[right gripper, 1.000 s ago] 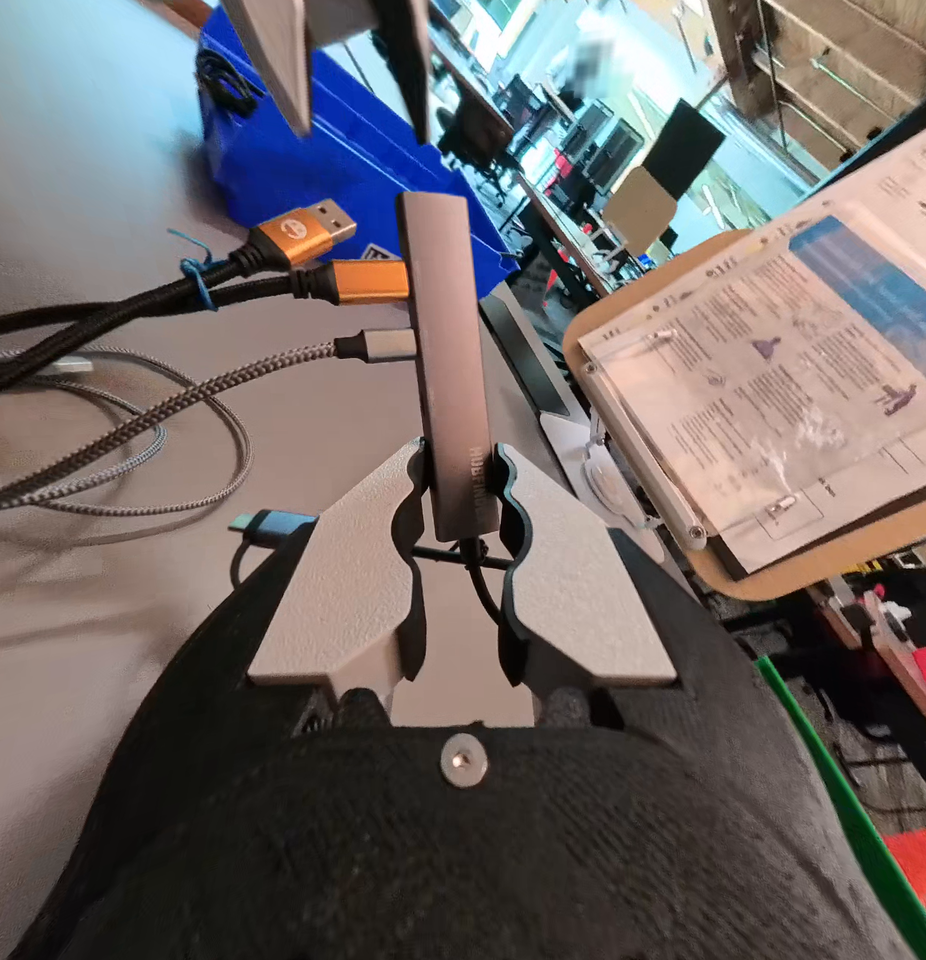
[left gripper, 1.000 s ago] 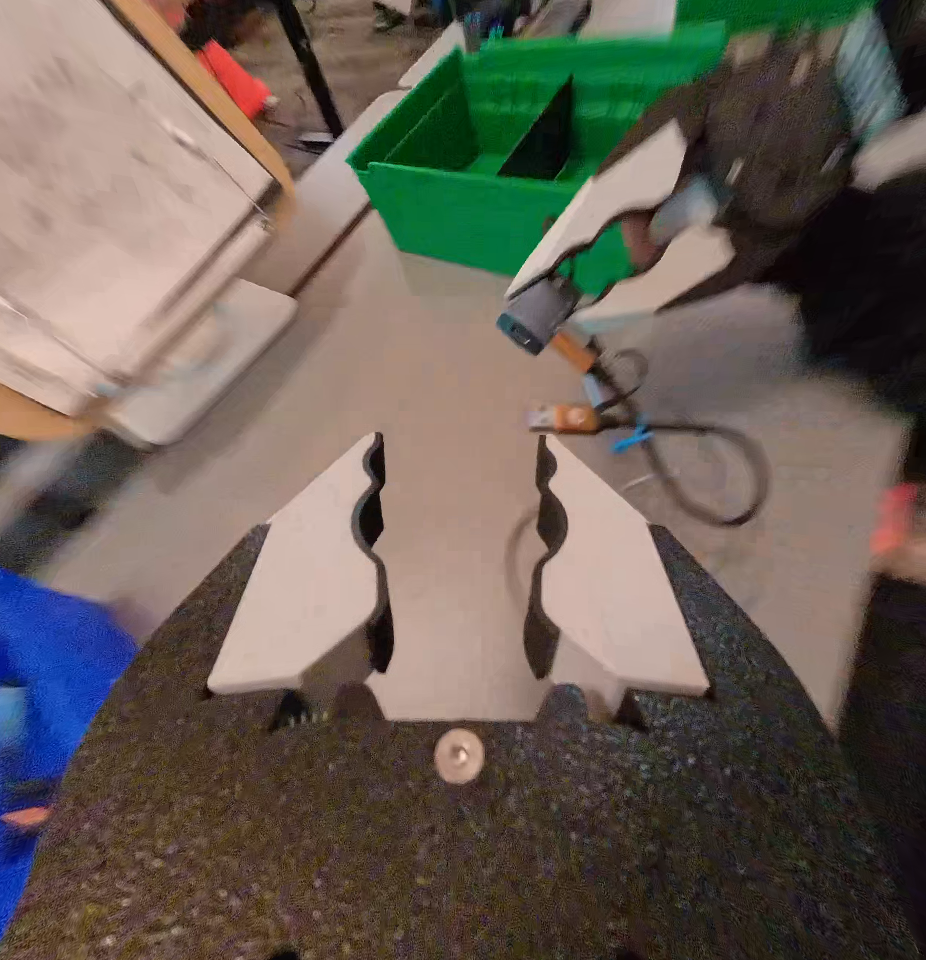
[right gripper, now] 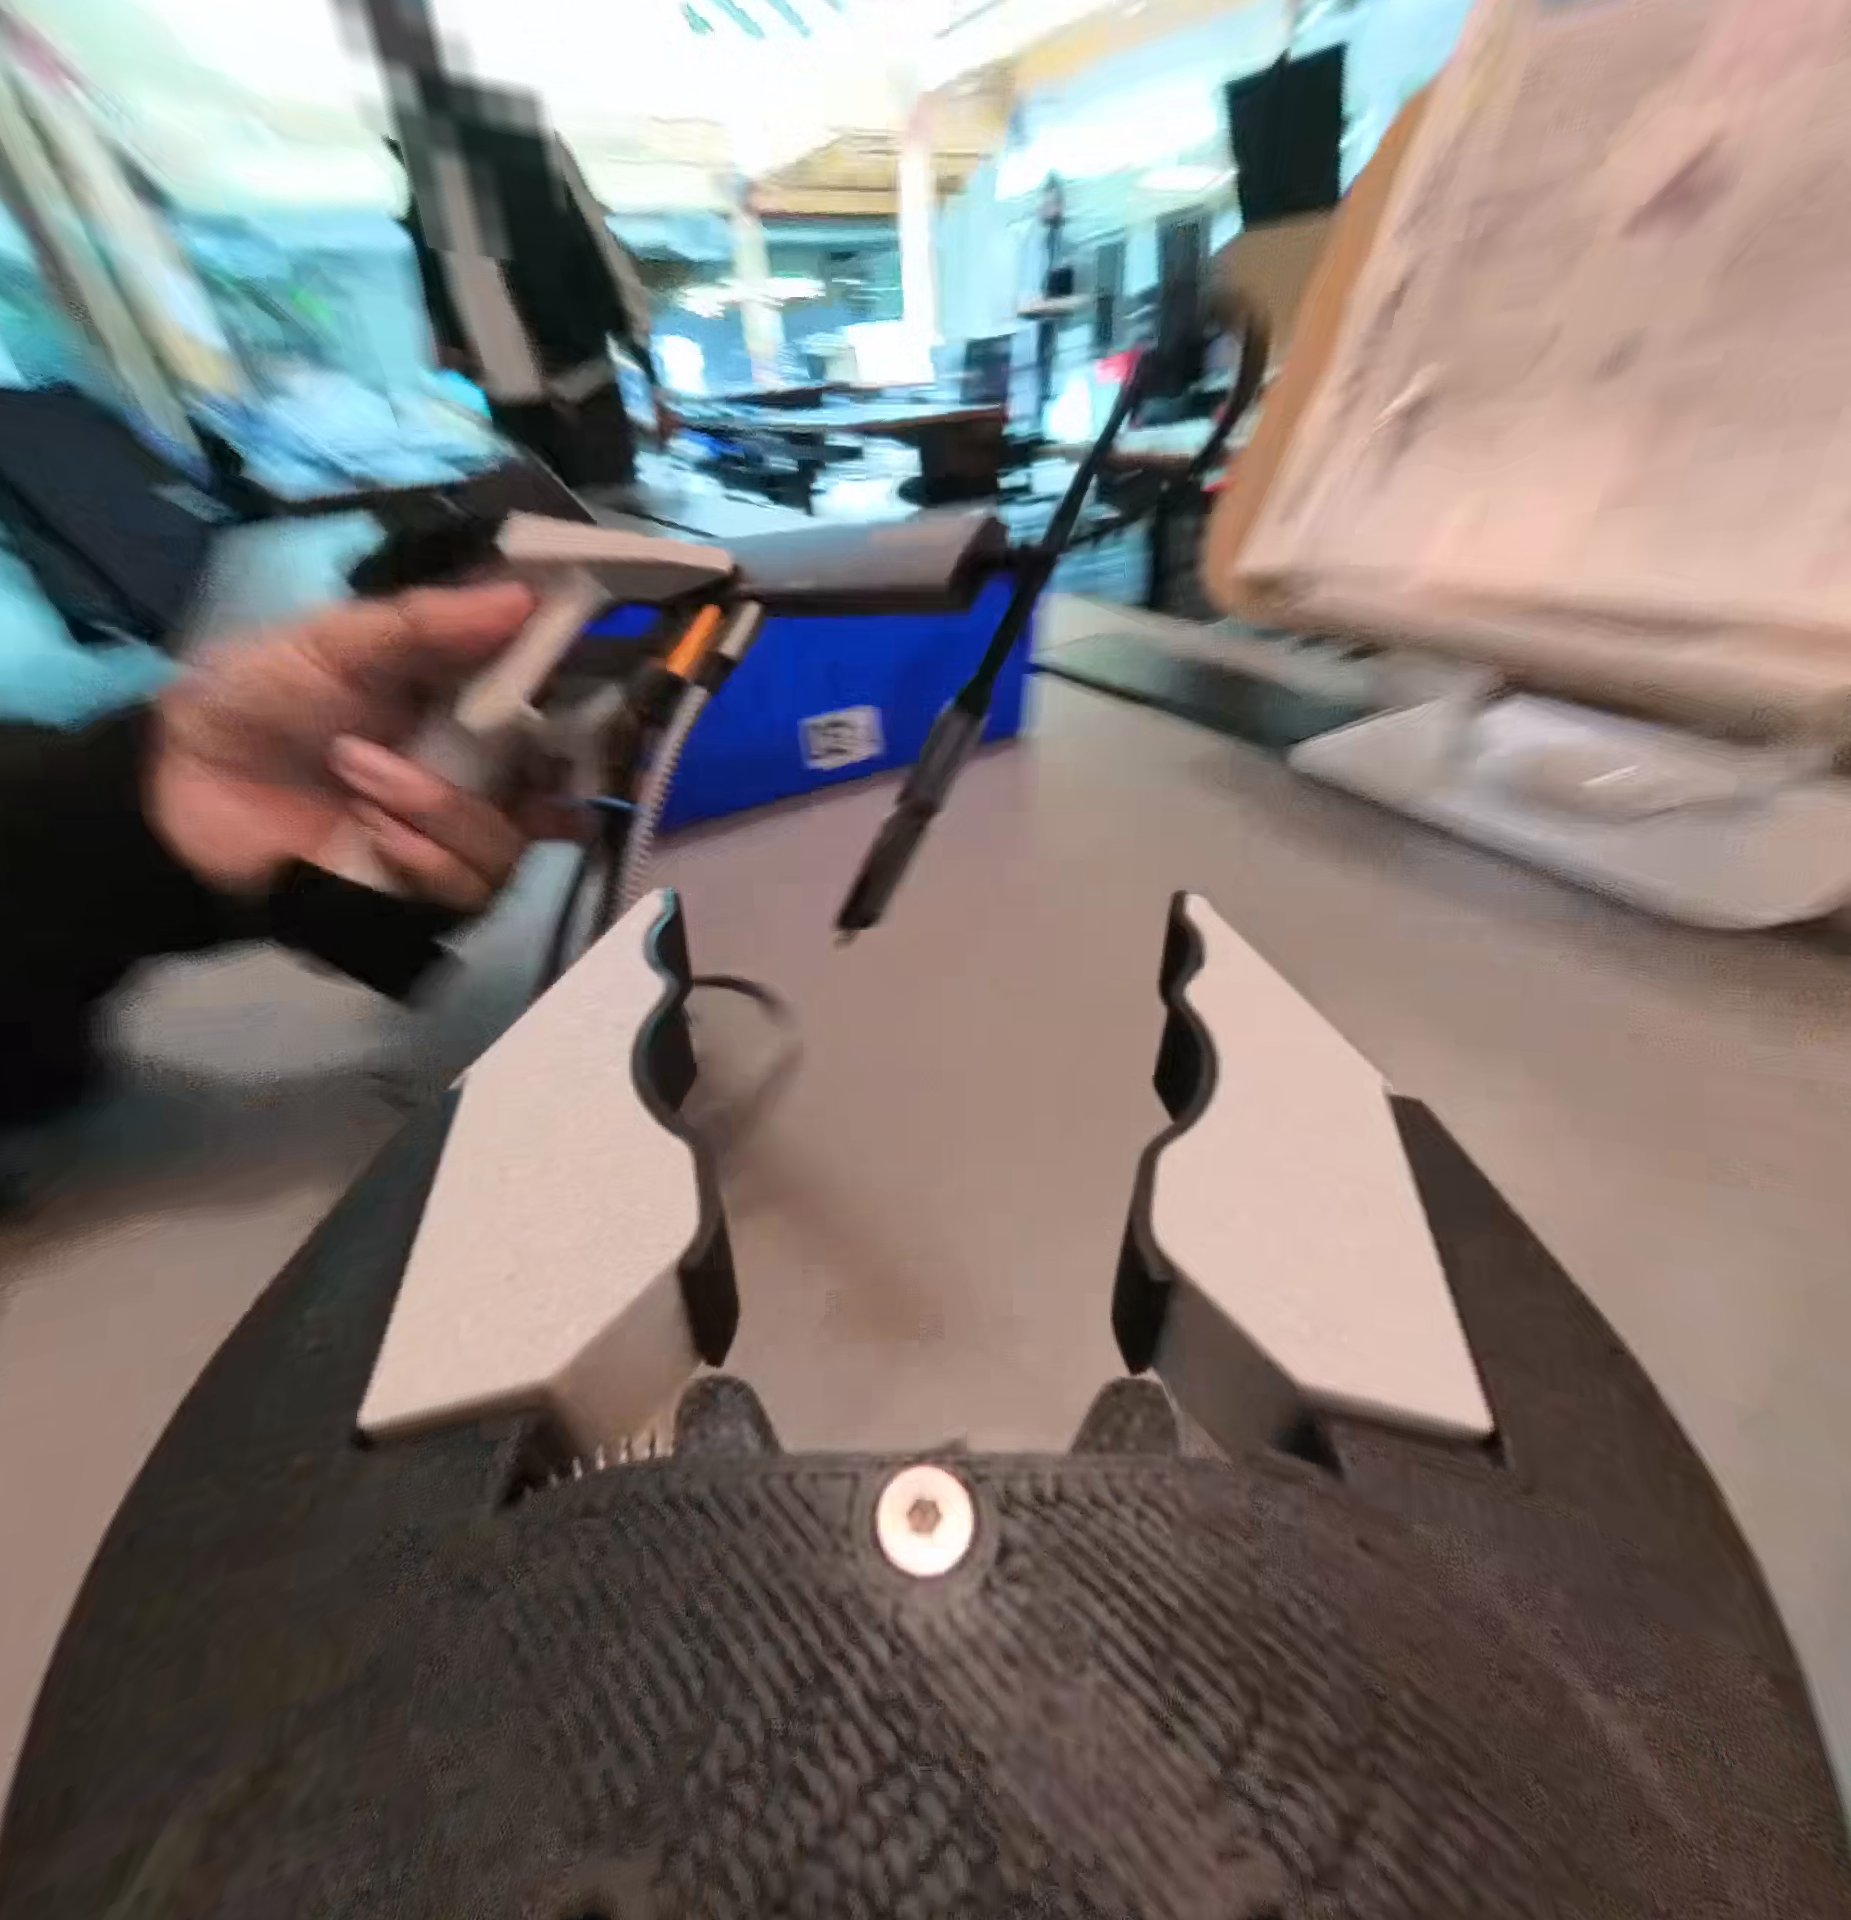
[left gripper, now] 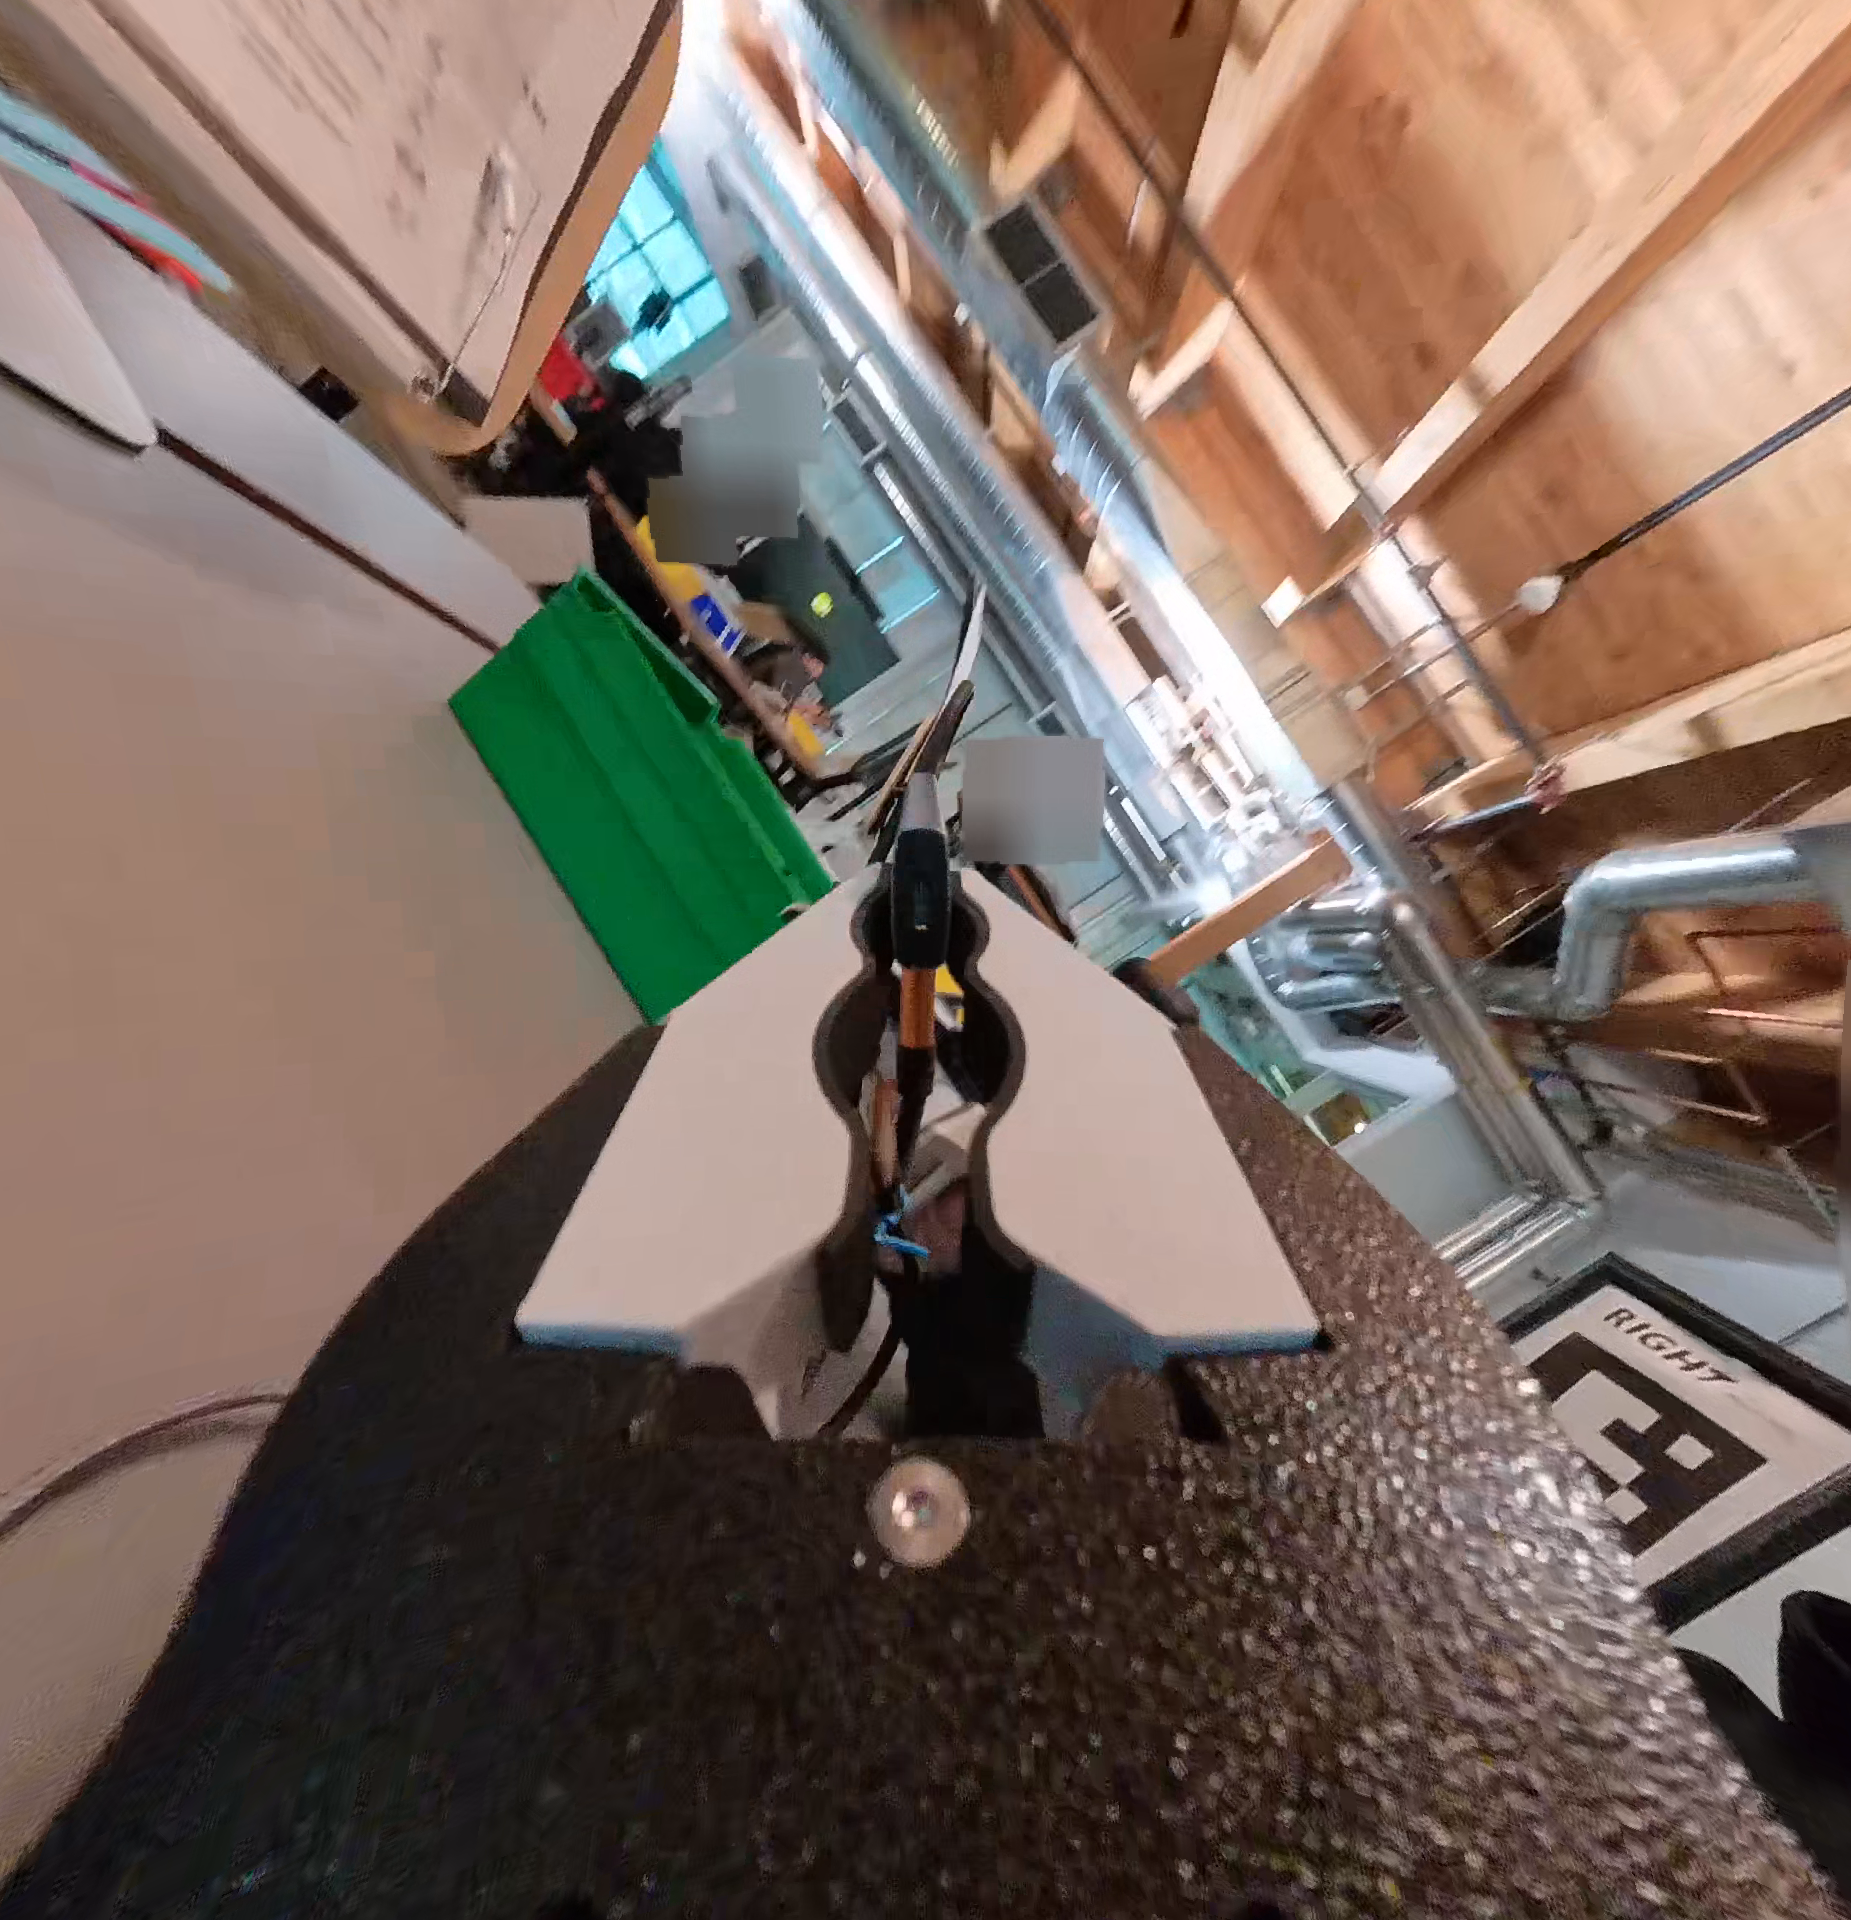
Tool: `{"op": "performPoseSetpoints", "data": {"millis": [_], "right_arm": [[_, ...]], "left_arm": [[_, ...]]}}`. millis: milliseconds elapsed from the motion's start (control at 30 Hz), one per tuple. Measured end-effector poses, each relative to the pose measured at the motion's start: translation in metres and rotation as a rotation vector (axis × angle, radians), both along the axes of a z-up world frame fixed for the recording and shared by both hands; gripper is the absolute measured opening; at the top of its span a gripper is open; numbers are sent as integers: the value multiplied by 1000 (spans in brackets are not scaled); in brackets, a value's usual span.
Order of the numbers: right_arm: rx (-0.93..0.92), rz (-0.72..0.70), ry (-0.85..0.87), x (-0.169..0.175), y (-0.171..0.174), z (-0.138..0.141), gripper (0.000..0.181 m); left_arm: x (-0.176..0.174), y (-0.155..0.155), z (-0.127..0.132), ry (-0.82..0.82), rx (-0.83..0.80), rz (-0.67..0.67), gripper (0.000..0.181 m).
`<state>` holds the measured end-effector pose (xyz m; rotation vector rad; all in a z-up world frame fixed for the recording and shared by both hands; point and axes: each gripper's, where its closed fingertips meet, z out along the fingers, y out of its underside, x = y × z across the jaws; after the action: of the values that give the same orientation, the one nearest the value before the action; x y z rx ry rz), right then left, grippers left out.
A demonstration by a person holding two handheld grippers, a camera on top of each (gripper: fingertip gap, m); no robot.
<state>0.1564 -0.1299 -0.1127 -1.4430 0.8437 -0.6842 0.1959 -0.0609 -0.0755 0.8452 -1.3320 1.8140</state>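
My left gripper [left gripper: 921,883] is shut on a dark grey USB hub [left gripper: 921,831], seen edge-on and held in the air. An orange plug [left gripper: 916,1013] and its cable with a blue tie run back between the jaws. In the right wrist view a hand [right gripper: 318,748] holds that left gripper [right gripper: 588,592] at the left, with the hub [right gripper: 879,566] and the orange plug [right gripper: 692,639] in it. A dark cable with a plug [right gripper: 900,831] hangs in the air ahead of my right gripper [right gripper: 921,914]. The right gripper is open, empty and low over the grey table [right gripper: 1004,1091].
A blue bin [right gripper: 848,696] stands behind the hub. A tilted board with papers [right gripper: 1575,312] on a white base [right gripper: 1627,810] stands at the right. A green bin [left gripper: 630,821] sits on the table at the left gripper's side. Cable loops [right gripper: 734,997] lie by the right gripper's left finger.
My right gripper has let go of the hub, opened and drawn back. My left gripper, open a second ago, has shut on the hub and lifted it off the table, tilted.
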Motion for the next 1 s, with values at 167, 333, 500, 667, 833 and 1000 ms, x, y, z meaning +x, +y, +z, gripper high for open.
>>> {"op": "performPoseSetpoints", "data": {"millis": [167,333,500,667,833,1000], "right_arm": [[442,124,24,0,19,31,54],[539,170,22,10,27,35,31],[518,366,-38,-12,40,57,7],[325,305,-123,-18,42,64,6],[-237,-192,-367,-1,16,65,6],[-820,-556,-538,5,10,65,5]], "left_arm": [[-12,3,6,-34,-187,123,6],[-34,-8,-4,-98,-222,142,6],[-46,-7,1,-168,-248,70,11],[-49,-1,-10,-518,35,69,33],[-29,19,13,-1027,481,305,58],[-61,19,58,-1132,552,239,60]]}}
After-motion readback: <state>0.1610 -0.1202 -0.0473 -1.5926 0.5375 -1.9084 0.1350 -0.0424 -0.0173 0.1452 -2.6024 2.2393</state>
